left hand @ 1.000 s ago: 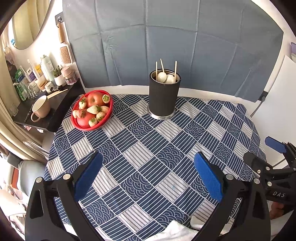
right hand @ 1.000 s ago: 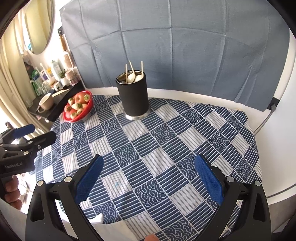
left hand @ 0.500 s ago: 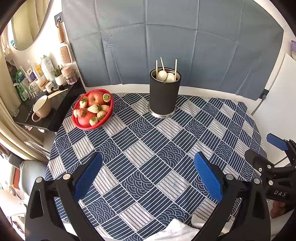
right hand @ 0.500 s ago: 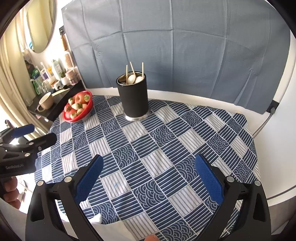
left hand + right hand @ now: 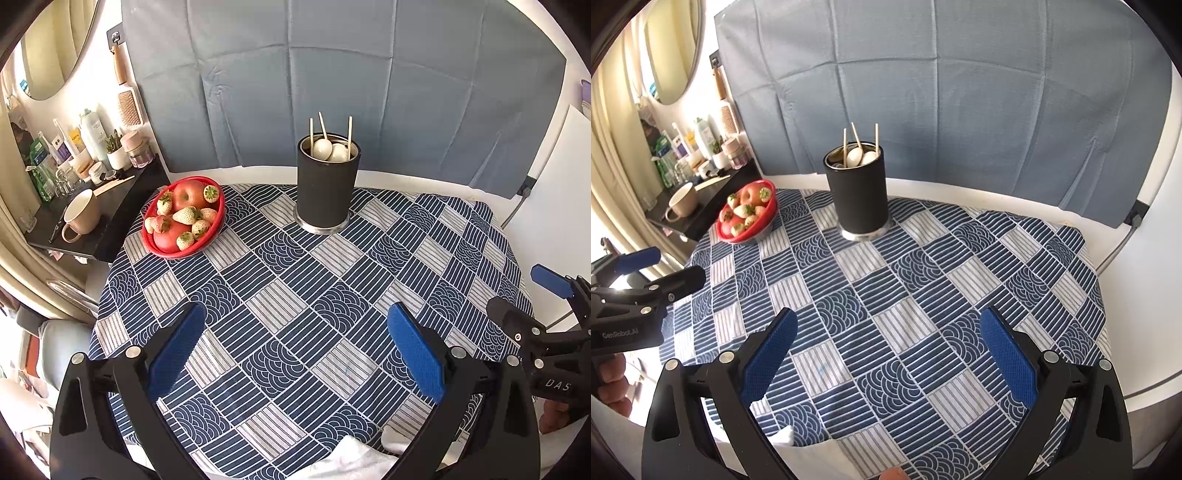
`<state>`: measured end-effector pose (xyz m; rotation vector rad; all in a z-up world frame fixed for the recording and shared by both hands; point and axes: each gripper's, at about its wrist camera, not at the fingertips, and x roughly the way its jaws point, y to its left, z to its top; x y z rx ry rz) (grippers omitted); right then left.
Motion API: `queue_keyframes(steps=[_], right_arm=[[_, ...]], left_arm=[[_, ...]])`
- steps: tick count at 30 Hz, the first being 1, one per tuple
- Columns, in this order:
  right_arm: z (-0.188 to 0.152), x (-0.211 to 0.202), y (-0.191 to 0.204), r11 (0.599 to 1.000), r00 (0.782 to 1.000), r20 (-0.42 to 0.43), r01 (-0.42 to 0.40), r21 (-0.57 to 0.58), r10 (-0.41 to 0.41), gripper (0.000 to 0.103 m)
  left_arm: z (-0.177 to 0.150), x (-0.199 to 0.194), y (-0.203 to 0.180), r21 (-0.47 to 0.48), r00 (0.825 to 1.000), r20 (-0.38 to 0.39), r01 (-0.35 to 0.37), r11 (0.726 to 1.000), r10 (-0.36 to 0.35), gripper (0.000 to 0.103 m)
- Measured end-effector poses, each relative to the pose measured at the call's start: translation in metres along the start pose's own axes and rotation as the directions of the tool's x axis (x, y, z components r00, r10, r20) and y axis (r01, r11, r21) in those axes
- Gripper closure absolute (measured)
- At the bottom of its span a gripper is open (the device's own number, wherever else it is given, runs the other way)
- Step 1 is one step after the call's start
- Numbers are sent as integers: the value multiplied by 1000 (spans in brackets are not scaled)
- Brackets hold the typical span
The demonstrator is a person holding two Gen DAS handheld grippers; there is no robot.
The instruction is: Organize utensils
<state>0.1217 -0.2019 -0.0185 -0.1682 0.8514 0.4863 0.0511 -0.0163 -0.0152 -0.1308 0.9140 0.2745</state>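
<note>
Spoons [image 5: 322, 148] upright in black holder [image 5: 327, 186]

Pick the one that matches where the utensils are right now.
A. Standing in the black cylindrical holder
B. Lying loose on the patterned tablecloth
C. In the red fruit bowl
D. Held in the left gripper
A: the chopsticks and white spoons stand inside the black holder, while the left gripper and right gripper are both open and hold nothing.

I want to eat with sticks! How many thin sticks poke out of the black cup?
3 thin pale sticks poke out of the black cylindrical cup: two left, one right. More may hide inside.
</note>
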Motion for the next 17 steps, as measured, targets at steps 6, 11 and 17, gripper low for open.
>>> queue_keyframes(steps=[6,11,17], right_arm=[[0,1,0,1000,1000,-2,4,1,-4,8],[0,2,0,1000,1000,-3,10,3,-10,8],[-2,7,1,1000,1000,-23,13,1,-13,8]], left_arm=[[0,1,2,-1,1000,-1,7,1000,-7,6],[1,3,1,9,1000,3,16,1000,-16,6],[3,7,3,17,1000,-7,21,1000,-21,6]])
